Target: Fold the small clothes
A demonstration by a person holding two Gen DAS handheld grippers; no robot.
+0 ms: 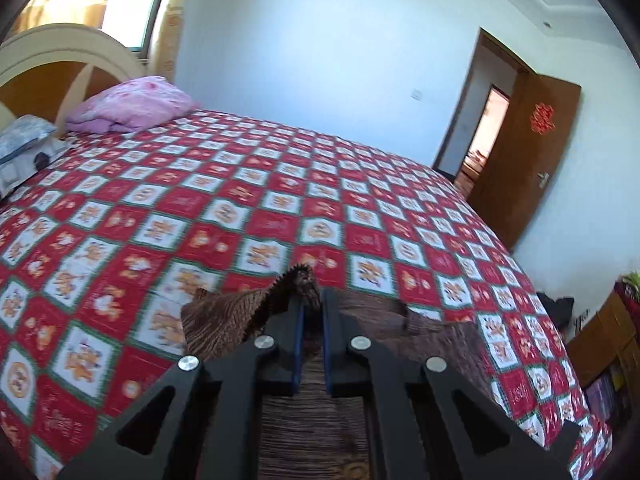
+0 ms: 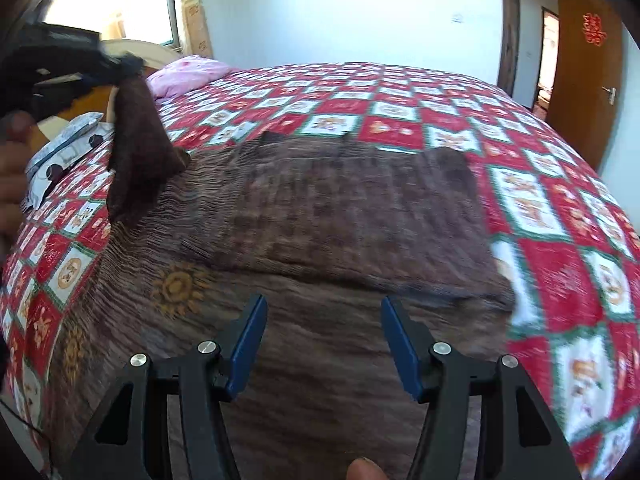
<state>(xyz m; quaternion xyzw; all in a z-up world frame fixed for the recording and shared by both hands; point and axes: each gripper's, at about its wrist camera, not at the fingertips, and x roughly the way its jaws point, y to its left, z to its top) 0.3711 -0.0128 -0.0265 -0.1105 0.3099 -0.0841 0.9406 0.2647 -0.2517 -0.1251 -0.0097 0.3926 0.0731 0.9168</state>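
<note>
We've got the left gripper clamped on a corner of the brown garment, lifted off the bed; our right gripper hangs open over its near part.

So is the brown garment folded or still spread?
Mostly spread: the garment lies flat on the bed, one corner lifted by the left gripper.

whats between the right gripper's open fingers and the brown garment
Nothing: in the right wrist view the right gripper hangs open over the brown garment with only air between, its fingers empty.
</note>
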